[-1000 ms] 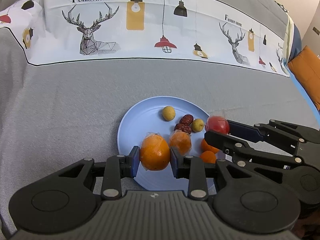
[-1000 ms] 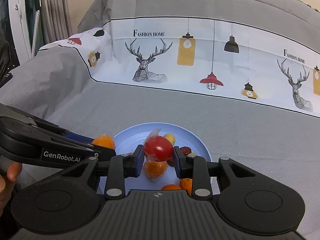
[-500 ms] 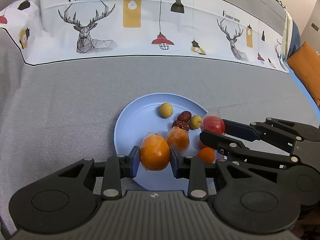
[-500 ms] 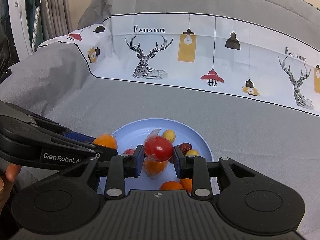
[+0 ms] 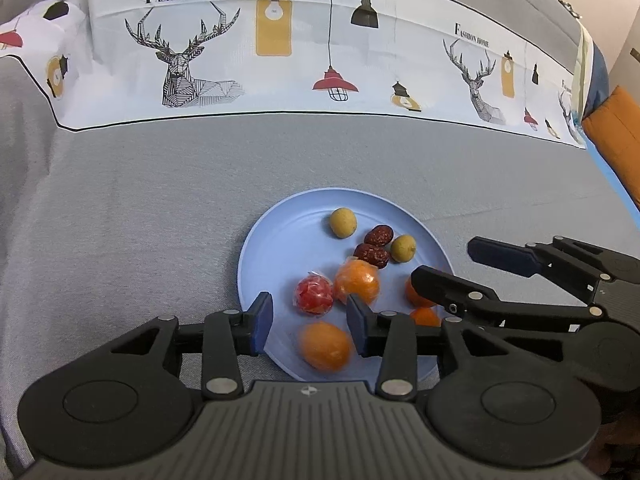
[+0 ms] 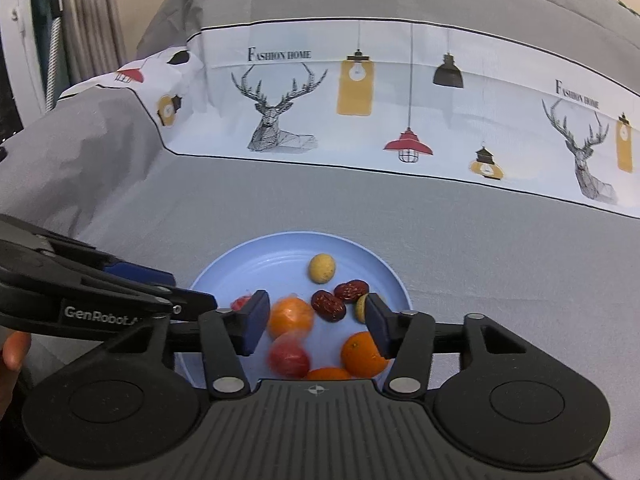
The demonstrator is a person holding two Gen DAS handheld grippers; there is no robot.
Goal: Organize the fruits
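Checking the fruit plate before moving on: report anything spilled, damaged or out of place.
Nothing spilled: all the fruit sits on the blue plate. The oddities are blur on the orange fruit below the opening left claw and on the wrapped red fruit below the opening right claw; neither is gripped.

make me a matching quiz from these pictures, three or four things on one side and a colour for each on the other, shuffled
Things:
1. plate
2. dates
3. wrapped round fruit between the left tool's tips in the left view
4. cushion at the right edge

Colours:
A. red
B. orange
C. light blue
D. dark reddish brown

Pairs: 1-C, 2-D, 3-A, 4-B
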